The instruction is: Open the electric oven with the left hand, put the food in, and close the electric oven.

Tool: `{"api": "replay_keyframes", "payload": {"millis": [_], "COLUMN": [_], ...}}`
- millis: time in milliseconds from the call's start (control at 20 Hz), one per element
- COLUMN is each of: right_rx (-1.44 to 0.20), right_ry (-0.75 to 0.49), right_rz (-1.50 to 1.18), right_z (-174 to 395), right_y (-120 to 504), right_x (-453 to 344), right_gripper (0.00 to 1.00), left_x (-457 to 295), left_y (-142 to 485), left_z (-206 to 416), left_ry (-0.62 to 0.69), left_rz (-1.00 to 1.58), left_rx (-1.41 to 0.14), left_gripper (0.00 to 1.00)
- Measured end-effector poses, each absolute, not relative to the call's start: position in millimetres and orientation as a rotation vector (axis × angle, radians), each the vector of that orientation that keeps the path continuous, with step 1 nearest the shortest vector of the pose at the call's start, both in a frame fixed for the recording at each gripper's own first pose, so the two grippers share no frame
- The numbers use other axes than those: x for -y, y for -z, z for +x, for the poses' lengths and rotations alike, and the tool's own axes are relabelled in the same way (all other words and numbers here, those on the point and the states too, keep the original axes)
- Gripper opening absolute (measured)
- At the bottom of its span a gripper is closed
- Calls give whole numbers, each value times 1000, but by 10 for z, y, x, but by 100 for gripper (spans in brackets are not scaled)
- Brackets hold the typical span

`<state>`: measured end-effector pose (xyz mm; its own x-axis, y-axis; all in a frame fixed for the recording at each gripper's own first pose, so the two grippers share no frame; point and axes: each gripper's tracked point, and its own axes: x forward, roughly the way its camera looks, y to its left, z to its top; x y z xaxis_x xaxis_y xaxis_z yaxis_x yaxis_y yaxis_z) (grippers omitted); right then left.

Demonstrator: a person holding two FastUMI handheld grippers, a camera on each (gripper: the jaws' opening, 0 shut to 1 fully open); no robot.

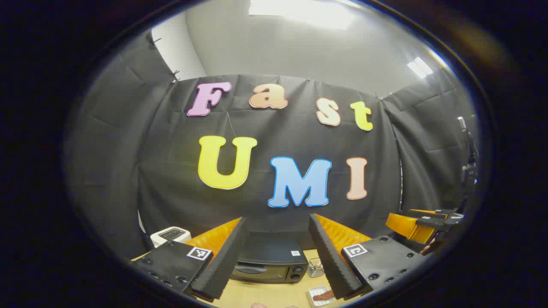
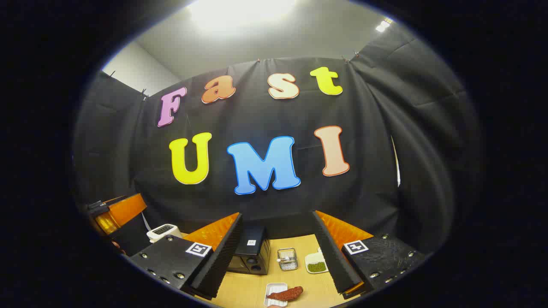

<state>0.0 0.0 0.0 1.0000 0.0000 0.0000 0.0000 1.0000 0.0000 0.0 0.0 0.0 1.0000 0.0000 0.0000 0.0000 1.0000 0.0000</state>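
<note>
Left tool [image 1: 277,256] open; oven [image 1: 269,266] sticker unreadable, door closed.

Oven [image 1: 269,262]: left side hid behind a finger.
Food [image 1: 324,294]: partly covered.
Green stuff in dish [image 2: 317,267]: too small to tell.

Lighting and image quality: bright overhead light, sharp focus.
Ceiling panels [image 1: 299,10] were overexposed to white glare in both views. Fisheye distortion bowed the edges; the rims fell dim, and the worktop [image 2: 252,291] was evenly lit.
</note>
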Motion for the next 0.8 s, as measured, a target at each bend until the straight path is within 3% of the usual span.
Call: {"api": "replay_keyframes", "payload": {"millis": [100,200,250,350,400,500,550,650,800], "right_rx": [-21,-6,-3,2,-4,-12,-14,-9,-12], "right_ry": [-18,-4,-1,0,3,-1,-4,-3,-7], "right_rz": [0,7,10,9,2,-7,-10,-13,-9], "right_z": [20,20,9,10,21,31,37,24,45], "right_y": [48,-9,-10,0,20,56,67,69,118], "right_x": [-140,-158,-181,-236,-254,-314,-347,-365,-400], "right_gripper": [96,96,96,96,96,96,96,96,96], "left_x": [-142,-330,-414,-513,-560,-615,-651,-639,-604], "left_y": [48,55,92,107,133,167,165,199,242], "left_z": [-21,16,26,51,54,33,34,19,91], "left_ry": [2,-8,-10,-12,-11,-14,-19,-13,3], "left_rz": [-17,-22,-23,-27,-29,-24,-20,-21,-10], "left_rx": [-18,-24,-28,-28,-38,-46,-41,-45,-55], "left_gripper": [100,91,100,100,91,92,100,91,91]}}
